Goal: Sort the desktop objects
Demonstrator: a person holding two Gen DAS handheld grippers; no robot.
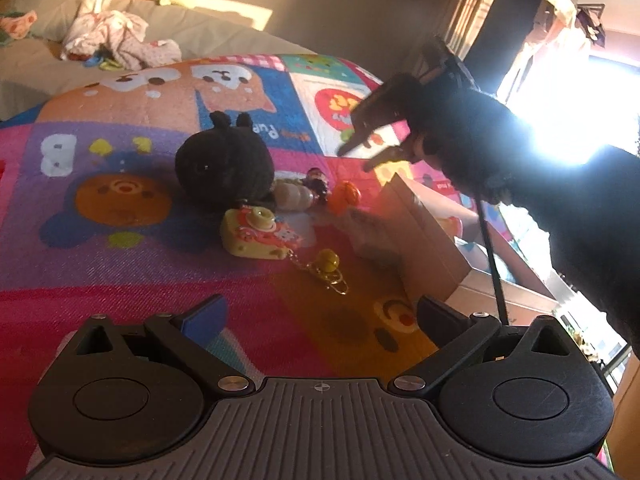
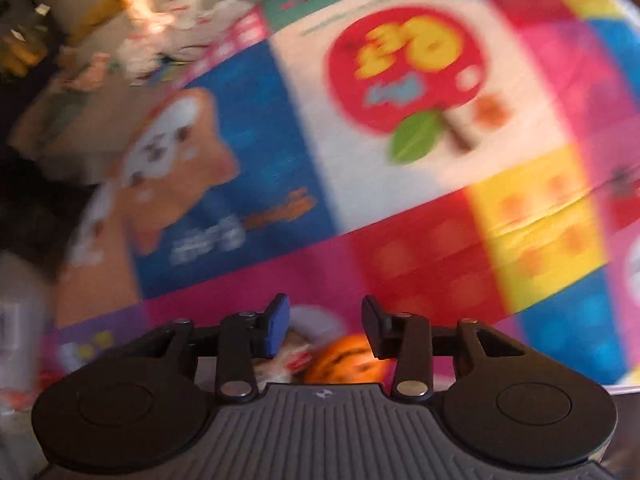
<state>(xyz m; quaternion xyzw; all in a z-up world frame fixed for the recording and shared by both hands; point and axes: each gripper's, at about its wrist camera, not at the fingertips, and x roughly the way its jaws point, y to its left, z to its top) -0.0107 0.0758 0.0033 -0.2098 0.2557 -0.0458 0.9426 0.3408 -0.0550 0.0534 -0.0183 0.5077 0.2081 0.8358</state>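
With its jaws part-spread and empty, the right gripper [image 2: 324,328] hovers above the orange toy [image 1: 345,197] beside the cardboard box [image 1: 436,236]; it should straddle the toy squarely before pinching.

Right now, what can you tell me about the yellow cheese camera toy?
The cheese camera toy looks like shiny plastic: a yellow cheese-wedge body, orange-pink front, round cream lens pointing up. It lies on the colourful mat, just in front of the black plush. A gold chain with a yellow ball trails from it. No claw touches it.
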